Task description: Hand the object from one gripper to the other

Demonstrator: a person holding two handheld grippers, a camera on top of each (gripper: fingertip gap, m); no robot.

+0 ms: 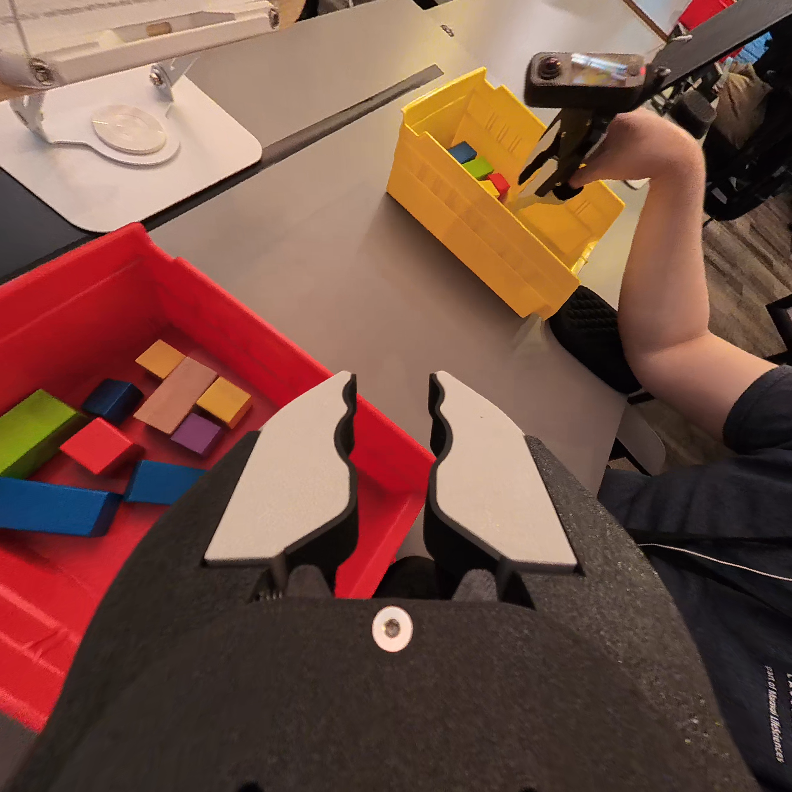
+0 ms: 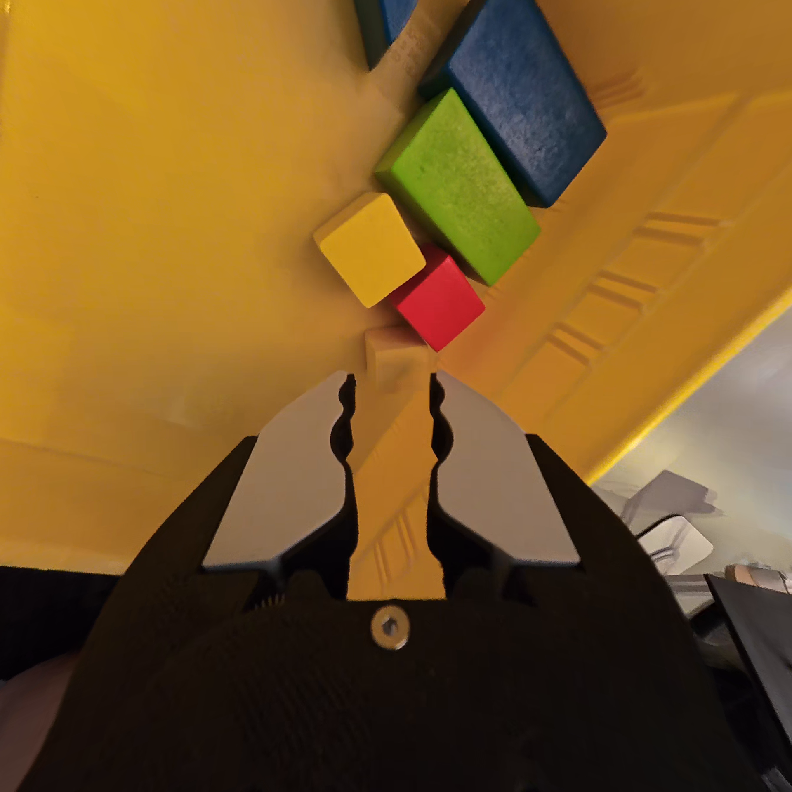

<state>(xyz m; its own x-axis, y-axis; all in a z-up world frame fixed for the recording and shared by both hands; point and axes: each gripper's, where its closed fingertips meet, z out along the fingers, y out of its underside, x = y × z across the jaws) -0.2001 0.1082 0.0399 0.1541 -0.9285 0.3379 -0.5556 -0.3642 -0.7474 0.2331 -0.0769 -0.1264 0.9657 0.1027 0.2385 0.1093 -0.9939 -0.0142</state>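
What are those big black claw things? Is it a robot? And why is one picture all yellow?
No robot: a person holds a grabbing tool in each hand, each with a camera looking along its two fingers. The left gripper hangs open and empty at the edge of a red bin of coloured blocks. The right gripper, open too, reaches into the yellow bin, so its picture is all yellow. Just ahead of it lie a pale block, a red cube and a yellow cube. Nothing is held yet.

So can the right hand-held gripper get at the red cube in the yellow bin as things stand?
Probably yes. The right hand-held gripper is open inside the yellow bin, with the red cube just ahead. A pale block lies between, and the yellow cube touches it.
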